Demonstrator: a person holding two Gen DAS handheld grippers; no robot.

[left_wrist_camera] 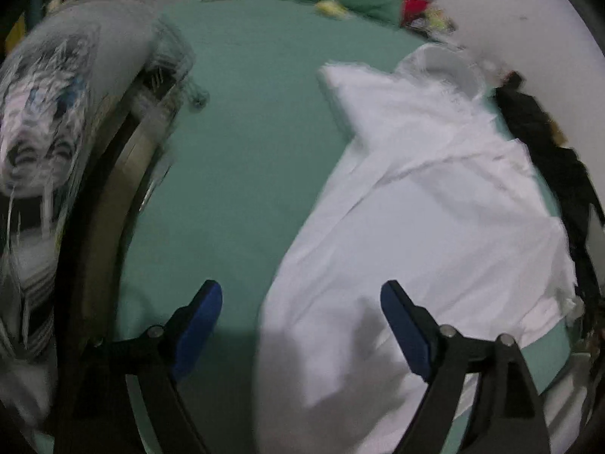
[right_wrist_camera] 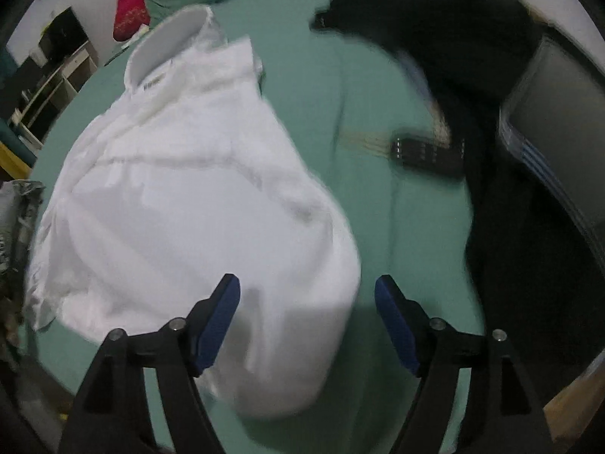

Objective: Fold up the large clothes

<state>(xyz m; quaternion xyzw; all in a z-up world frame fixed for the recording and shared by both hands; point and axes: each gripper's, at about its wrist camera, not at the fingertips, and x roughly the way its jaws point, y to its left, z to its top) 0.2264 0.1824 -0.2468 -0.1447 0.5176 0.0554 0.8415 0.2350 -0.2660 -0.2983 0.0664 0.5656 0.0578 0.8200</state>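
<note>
both grippers hang wide and empty over the white shirt (right_wrist_camera: 196, 204), which lies partly folded on the green bedsheet (left_wrist_camera: 242, 159). the left gripper (left_wrist_camera: 300, 325) straddles its near edge, the right gripper (right_wrist_camera: 307, 321) its rounded end. i'd pinch both corners squarely, then lift together so nothing sags.

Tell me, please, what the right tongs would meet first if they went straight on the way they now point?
Probably the white shirt: the right tongs stand open above its near edge on the green sheet; depth is unclear.
</note>
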